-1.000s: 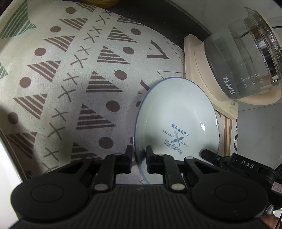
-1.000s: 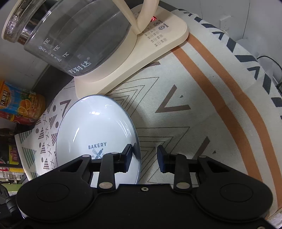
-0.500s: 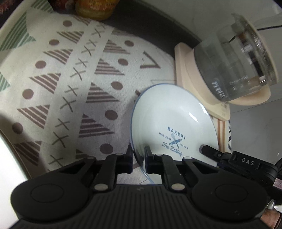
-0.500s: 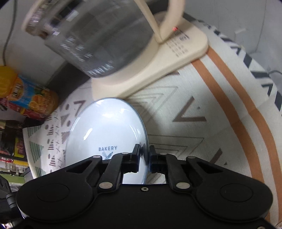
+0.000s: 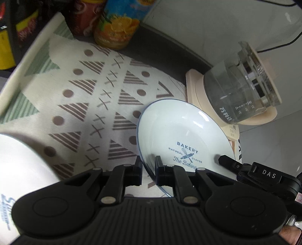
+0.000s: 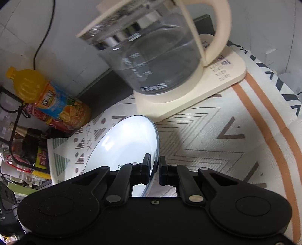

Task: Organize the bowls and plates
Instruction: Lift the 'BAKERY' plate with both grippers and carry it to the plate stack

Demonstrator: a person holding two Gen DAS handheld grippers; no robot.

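Note:
A white plate (image 5: 181,132) with a thin blue rim and a "BAKERY" print is lifted and tilted above the patterned cloth. My left gripper (image 5: 148,165) is shut on its left rim. My right gripper (image 6: 155,169) is shut on the opposite rim; the plate (image 6: 128,139) shows edge-on in the right wrist view. The right gripper's finger (image 5: 228,162) shows at the plate's right edge in the left wrist view. Part of another white dish (image 5: 20,165) with blue lettering sits at the lower left.
A glass kettle (image 5: 239,90) on a cream base (image 6: 207,88) stands just behind the plate. An orange juice bottle (image 6: 52,99) and other bottles (image 5: 83,17) stand at the back left. The cloth (image 5: 85,105) covers the table; a wall is behind.
My right gripper closed on the plate's rim. Both grippers then lifted the plate up and back from the cloth, bringing the bottles and the second dish into view.

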